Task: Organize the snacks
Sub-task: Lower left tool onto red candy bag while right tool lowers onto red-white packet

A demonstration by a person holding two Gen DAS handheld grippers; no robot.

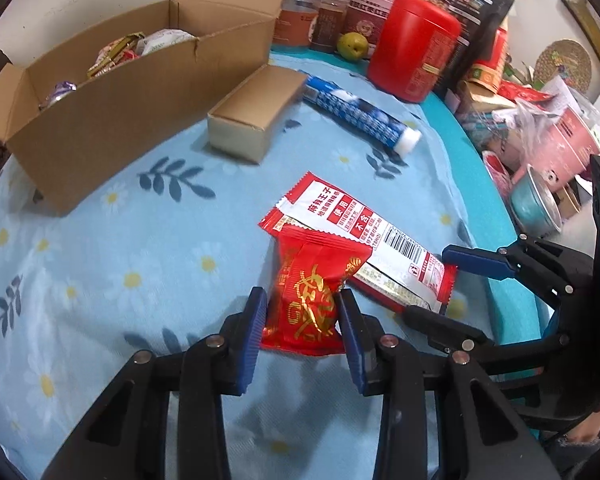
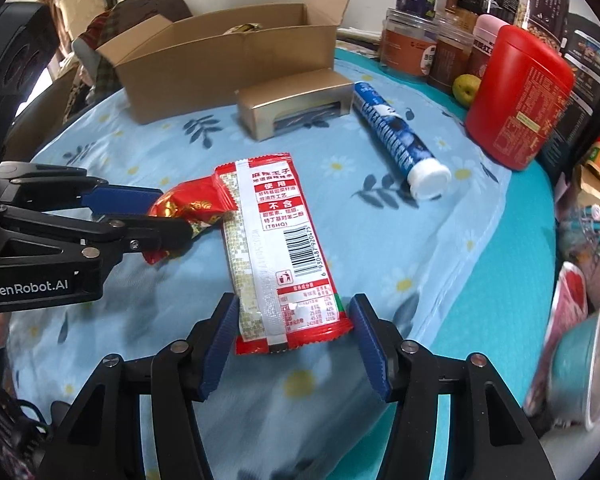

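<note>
While left tongs [image 1: 300, 316] pinch red pouch [image 1: 312, 296], right tongs [image 2: 294, 332] agape astride flat packet's [image 2: 276, 240] edge

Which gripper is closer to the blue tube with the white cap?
Right. The right gripper straddles the flat packet nearer the blue tube; the left gripper clamps the red candy further away.

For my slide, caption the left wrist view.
Left gripper fingers pinch red candy packet overlapping flat snack packet.

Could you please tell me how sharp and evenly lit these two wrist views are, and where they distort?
Left wrist: the red candy packet in the left gripper is sharp; fisheye bends the cardboard box. Right wrist: the flat snack packet barcode is crisp between the right gripper fingers, while the blue bowl at the edge is smeared. Lighting is soft, shadows faint.
</note>
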